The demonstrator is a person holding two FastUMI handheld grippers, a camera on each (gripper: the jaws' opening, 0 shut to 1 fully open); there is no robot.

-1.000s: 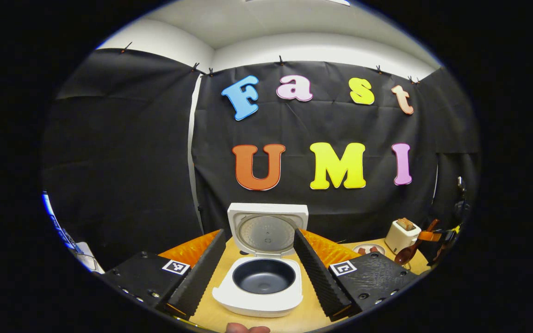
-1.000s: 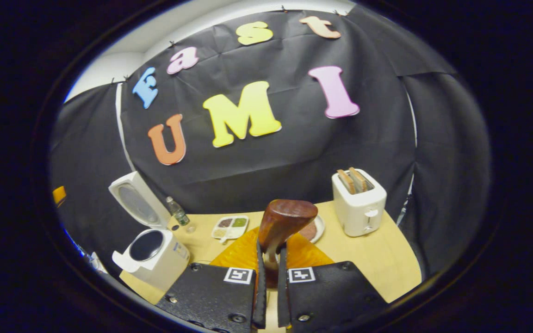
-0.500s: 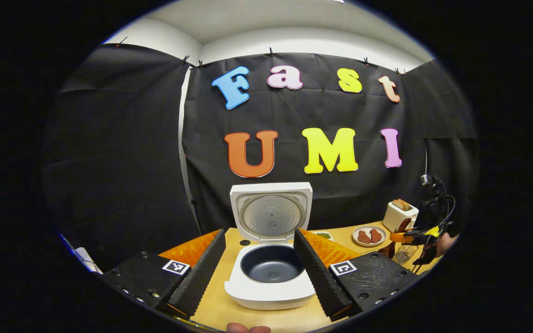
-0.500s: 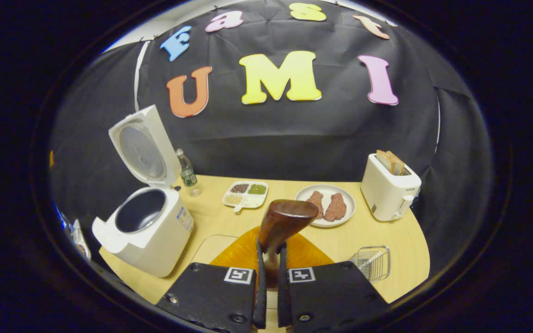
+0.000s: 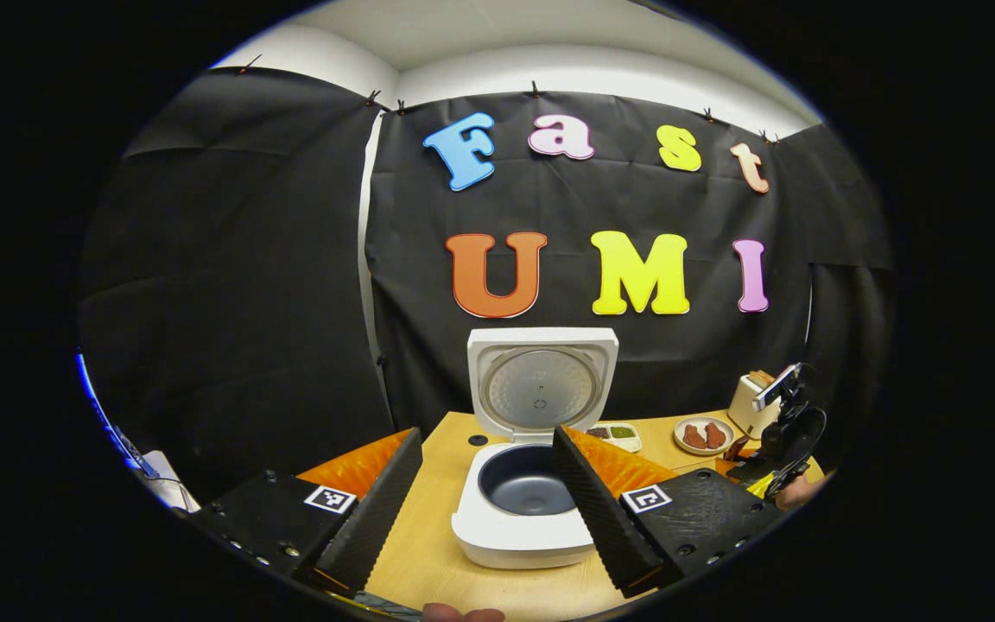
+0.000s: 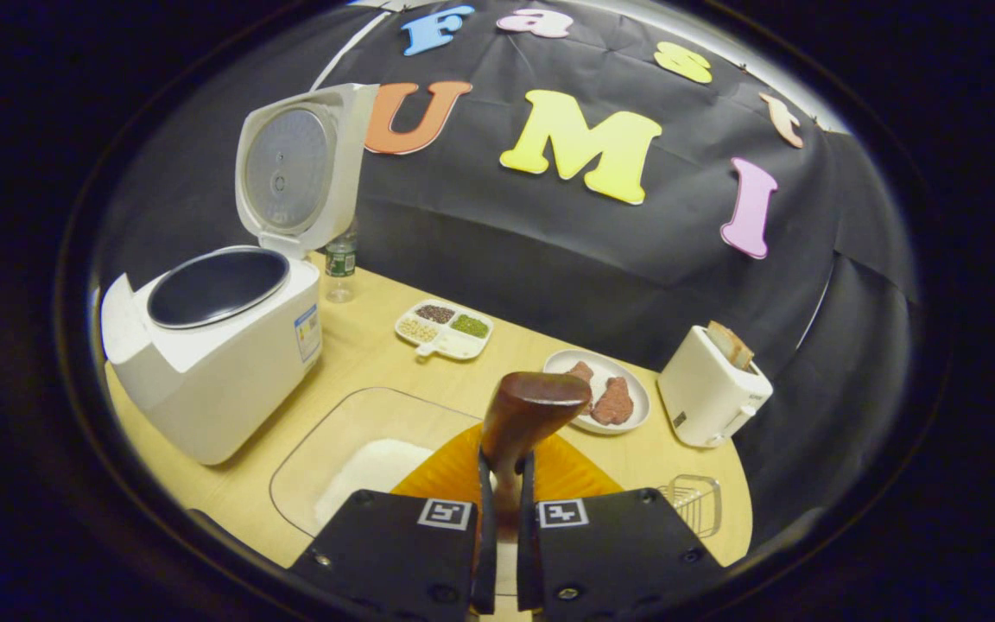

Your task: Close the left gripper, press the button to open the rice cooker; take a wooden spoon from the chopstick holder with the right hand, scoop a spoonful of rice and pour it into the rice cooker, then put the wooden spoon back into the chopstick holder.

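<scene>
The white rice cooker (image 5: 522, 534) stands with its lid (image 5: 542, 386) raised and its dark inner pot bare. My left gripper (image 5: 487, 437) hovers open in front of it, holding nothing, one finger on each side of the pot. My right gripper (image 6: 504, 471) is shut on the handle of the brown wooden spoon (image 6: 534, 408), whose bowl points forward and up. Just below and left of the spoon is a clear container of white rice (image 6: 365, 462). The wire chopstick holder (image 6: 694, 503) sits at the lower right. The cooker (image 6: 212, 354) is to the left.
On the wooden table (image 6: 359, 363) stand a divided dish of grains (image 6: 444, 329), a plate of meat pieces (image 6: 603, 394), a white toaster with bread (image 6: 710, 390) and a small bottle (image 6: 340, 264) behind the cooker. The other gripper and a hand (image 5: 781, 436) appear far right.
My right gripper, still holding the spoon, has dropped and tilted down toward the rice container, which has come into view. The left gripper has shifted slightly left, so the cooker sits further right.
</scene>
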